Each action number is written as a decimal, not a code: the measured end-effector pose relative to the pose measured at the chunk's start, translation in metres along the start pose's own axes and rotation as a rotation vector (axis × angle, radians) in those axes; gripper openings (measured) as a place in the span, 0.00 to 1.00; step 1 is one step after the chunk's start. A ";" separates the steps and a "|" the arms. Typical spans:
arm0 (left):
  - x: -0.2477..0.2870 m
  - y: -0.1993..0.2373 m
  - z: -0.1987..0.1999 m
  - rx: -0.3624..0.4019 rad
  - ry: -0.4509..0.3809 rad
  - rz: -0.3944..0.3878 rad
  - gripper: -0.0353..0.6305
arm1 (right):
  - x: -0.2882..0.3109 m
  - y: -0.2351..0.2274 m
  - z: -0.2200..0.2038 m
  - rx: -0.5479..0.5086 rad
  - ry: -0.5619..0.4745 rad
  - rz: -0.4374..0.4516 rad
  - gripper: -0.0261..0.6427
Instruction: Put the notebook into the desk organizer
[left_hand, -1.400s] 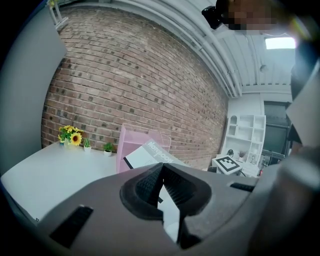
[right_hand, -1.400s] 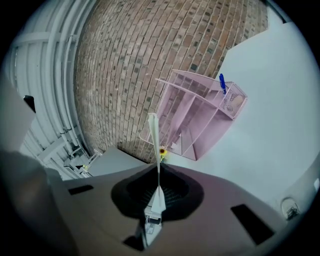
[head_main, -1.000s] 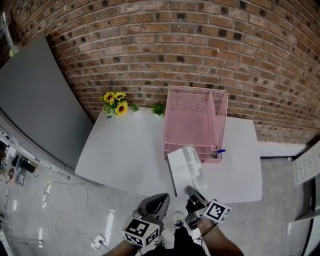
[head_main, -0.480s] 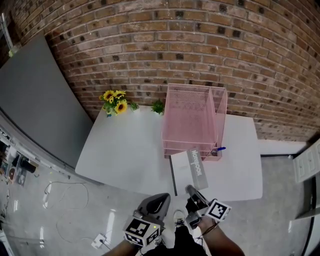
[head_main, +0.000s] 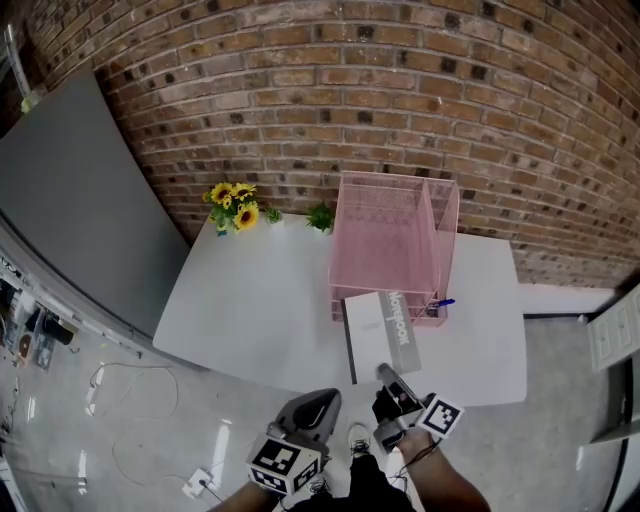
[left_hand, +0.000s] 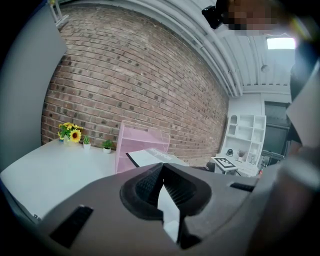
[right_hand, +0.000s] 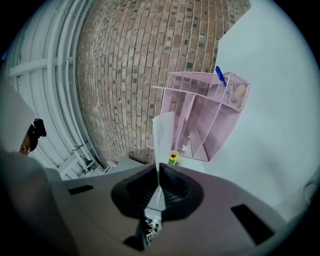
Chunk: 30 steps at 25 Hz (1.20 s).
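Note:
The white notebook (head_main: 378, 335) with a grey spine strip hangs over the table's near edge, its far end just in front of the pink mesh desk organizer (head_main: 385, 240). My right gripper (head_main: 383, 374) is shut on the notebook's near edge. In the right gripper view the notebook (right_hand: 163, 132) shows edge-on between the jaws, pointing at the organizer (right_hand: 200, 125). My left gripper (head_main: 322, 400) hangs beside it off the table, shut and holding nothing. The left gripper view shows the notebook (left_hand: 150, 157) in front of the organizer (left_hand: 132, 145).
A blue pen (head_main: 441, 302) stands in the organizer's right front pocket. Sunflowers (head_main: 232, 205) and a small green plant (head_main: 320, 216) sit at the back of the white table (head_main: 250, 310). Behind it is a brick wall, and a grey panel (head_main: 70, 200) leans at the left.
The notebook has swung slightly to the right and lies flatter, its far end closer to the organizer's front. The left gripper has stayed where it was.

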<state>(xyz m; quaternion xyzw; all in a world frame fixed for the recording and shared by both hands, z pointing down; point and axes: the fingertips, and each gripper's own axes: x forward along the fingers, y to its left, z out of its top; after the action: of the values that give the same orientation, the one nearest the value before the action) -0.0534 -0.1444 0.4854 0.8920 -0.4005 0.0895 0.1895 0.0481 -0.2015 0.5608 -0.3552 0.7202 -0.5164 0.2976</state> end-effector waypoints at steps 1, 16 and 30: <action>0.002 0.001 0.000 -0.003 -0.017 -0.007 0.06 | 0.002 -0.001 0.002 0.001 -0.001 -0.001 0.06; 0.025 0.026 0.013 -0.012 -0.060 0.012 0.06 | 0.057 -0.015 0.041 -0.020 -0.031 -0.032 0.06; 0.053 0.049 0.028 -0.023 -0.065 0.033 0.06 | 0.096 -0.039 0.070 -0.068 -0.026 -0.114 0.06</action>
<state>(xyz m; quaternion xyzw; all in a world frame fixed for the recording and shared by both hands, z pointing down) -0.0549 -0.2223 0.4892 0.8855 -0.4220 0.0589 0.1853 0.0568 -0.3258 0.5718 -0.4120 0.7121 -0.5030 0.2648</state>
